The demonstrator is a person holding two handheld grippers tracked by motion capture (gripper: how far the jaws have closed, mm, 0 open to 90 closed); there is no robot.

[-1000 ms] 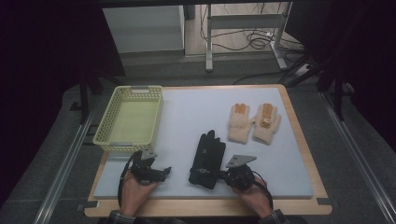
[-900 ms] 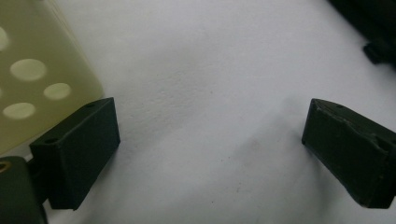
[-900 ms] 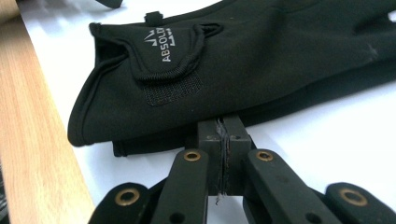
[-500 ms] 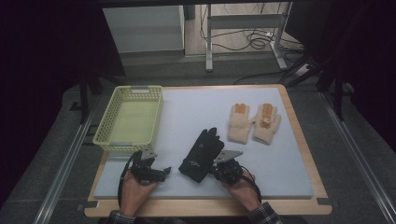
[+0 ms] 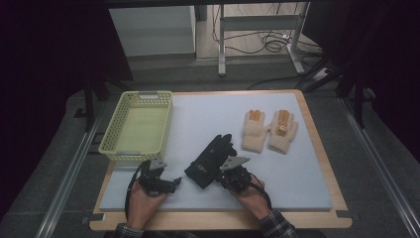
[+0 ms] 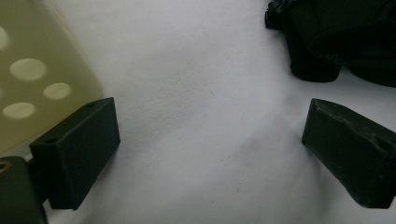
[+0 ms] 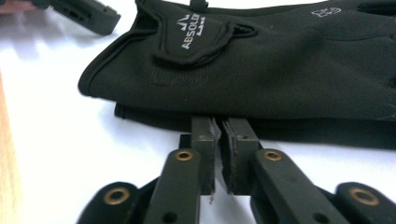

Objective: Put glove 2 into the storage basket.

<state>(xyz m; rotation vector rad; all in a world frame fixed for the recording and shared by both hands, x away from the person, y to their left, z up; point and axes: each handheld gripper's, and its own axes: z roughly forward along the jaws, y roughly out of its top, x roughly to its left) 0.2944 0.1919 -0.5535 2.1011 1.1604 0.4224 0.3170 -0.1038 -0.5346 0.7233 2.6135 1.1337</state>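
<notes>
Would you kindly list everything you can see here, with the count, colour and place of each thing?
Basket: one, pale yellow-green, perforated, far left of the table, nothing visible in it.
Black gloves: a stacked pair, black, near centre, cuff toward the person.
Knit gloves: two, cream with orange fingertips, side by side, right of centre.
Table: one, white mat in a wooden frame.
Stand and cables: metal legs, dark cables on the floor beyond the table.
Left gripper: one, black, jaws wide apart over bare mat between basket and black gloves.
Right gripper: one, black, jaws closed together at the black gloves' edge.
</notes>
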